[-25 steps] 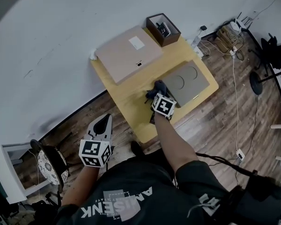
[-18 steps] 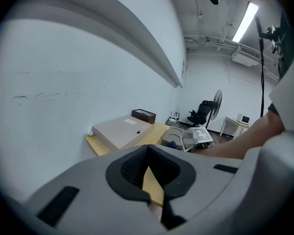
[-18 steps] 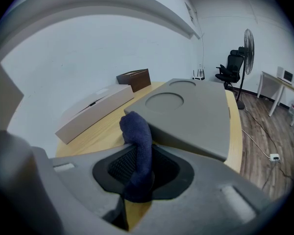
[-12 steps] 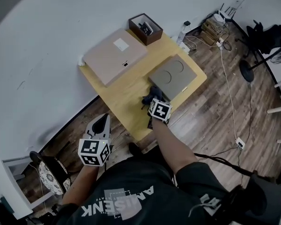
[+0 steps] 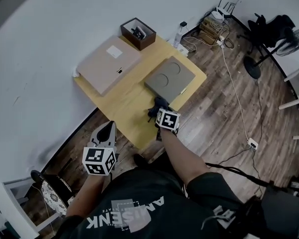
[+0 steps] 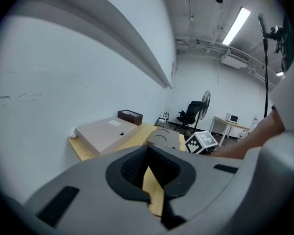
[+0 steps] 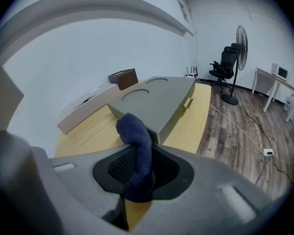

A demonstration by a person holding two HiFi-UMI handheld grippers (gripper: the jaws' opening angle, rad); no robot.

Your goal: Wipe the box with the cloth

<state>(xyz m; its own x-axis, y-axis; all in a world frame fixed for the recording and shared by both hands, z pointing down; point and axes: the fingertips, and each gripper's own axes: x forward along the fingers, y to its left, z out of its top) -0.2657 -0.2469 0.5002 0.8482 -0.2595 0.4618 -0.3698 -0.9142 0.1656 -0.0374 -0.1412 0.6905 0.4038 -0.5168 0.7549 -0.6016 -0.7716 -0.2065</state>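
A flat grey box (image 5: pixel 169 77) with two round recesses lies on the yellow wooden table (image 5: pixel 129 106), seen again in the right gripper view as the grey box (image 7: pixel 154 101). My right gripper (image 5: pixel 159 109) is shut on a dark blue cloth (image 5: pixel 156 105) just off the box's near corner. In its own view the cloth (image 7: pixel 137 153) sticks up between the jaws of the right gripper (image 7: pixel 137 173), just short of the box's edge. My left gripper (image 5: pixel 107 130) hangs off the table's near side, shut and empty. In its own view the left gripper (image 6: pixel 148 174) points at the table.
A larger tan box (image 5: pixel 108 62) lies at the table's far left, and a small brown open box (image 5: pixel 137 33) stands at the far corner. Cables and a power strip (image 5: pixel 209 26) lie on the wood floor, with a fan (image 5: pixel 269 49) and an office chair (image 6: pixel 190 112) beyond.
The head view has swung, so the table sits higher and further left. The right gripper holds the cloth by the grey box's near corner, drawn back slightly. The left gripper has hardly moved.
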